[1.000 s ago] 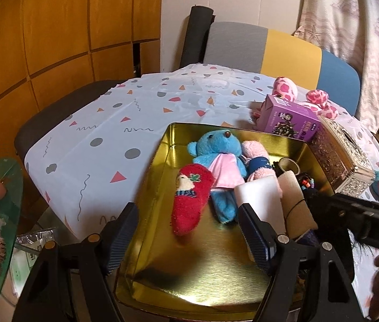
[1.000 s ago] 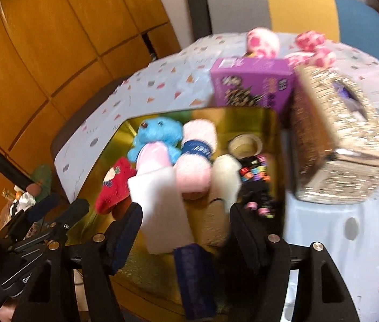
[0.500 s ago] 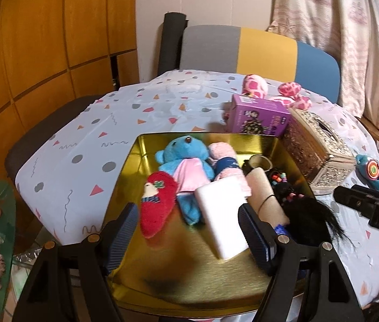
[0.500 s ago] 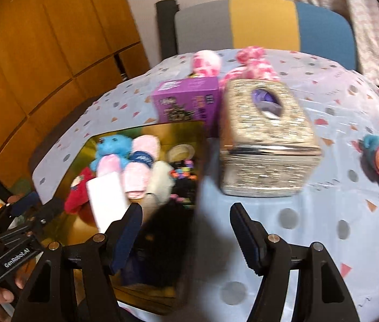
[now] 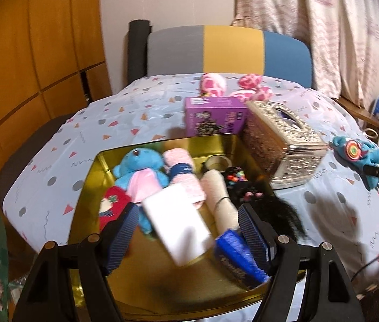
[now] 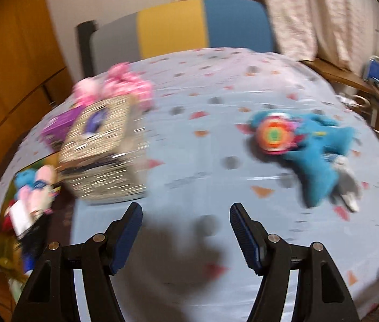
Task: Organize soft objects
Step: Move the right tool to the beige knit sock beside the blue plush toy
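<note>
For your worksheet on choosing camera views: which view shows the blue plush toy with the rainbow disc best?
The right wrist view: the blue plush toy lies whole on the tablecloth, large though motion-blurred, ahead of the open right claw. The left wrist view shows it small at the right edge, partly crossed by a dark bar.

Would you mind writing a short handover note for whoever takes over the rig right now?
Left gripper: open, empty, over the near end of the gold tray.
Right gripper: open, empty, above bare tablecloth, facing the blue plush.
In the tray: blue bear, red sock, pink roll, white sponge, cream roll and small items.
Still out on the table: the blue plush to the right, and the pink spotted plush behind the purple box.
Left to do: probably move both plushes into the tray, the blue one first.
</note>
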Demonstrator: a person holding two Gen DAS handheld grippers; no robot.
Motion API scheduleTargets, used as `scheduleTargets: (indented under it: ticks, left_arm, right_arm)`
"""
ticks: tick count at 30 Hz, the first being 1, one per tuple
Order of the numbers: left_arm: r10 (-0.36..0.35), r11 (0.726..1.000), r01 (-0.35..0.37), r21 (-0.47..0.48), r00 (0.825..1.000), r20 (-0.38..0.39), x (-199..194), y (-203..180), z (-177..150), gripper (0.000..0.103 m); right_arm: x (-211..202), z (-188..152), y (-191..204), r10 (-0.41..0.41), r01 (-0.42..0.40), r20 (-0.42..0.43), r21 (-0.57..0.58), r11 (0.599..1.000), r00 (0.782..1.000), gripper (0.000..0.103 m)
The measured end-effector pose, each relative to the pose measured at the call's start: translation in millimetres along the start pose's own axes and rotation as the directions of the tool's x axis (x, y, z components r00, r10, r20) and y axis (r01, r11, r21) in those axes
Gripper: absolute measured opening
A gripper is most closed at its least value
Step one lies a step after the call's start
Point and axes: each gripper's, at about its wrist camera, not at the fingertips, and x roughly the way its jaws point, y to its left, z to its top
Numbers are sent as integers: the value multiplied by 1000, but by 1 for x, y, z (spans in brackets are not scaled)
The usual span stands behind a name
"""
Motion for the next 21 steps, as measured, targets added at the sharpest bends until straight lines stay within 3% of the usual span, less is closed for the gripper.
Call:
scheduleTargets:
  ticks: [5,11,15,21]
  left_arm:
    - [-39,998,38,58,999,3,-1,-26,4,77]
    - [-84,987,83,135,996,0,-1,-58,10,77]
    - [-112,976,111,186,994,-7,2,-82,13,77]
    - [-157,954,157,255,987,-21,7,-119,18,77]
  right_arm:
    - [-13,15,-65,-132,123,65,128,984,989,69]
    - [-21,20,-139,-295,238,126,342,909,947,69]
    - [-25,9,-180,-279,182,114,522,834,953,69]
    - [-27,-2,-203,-239,119,115,617,778,964,69]
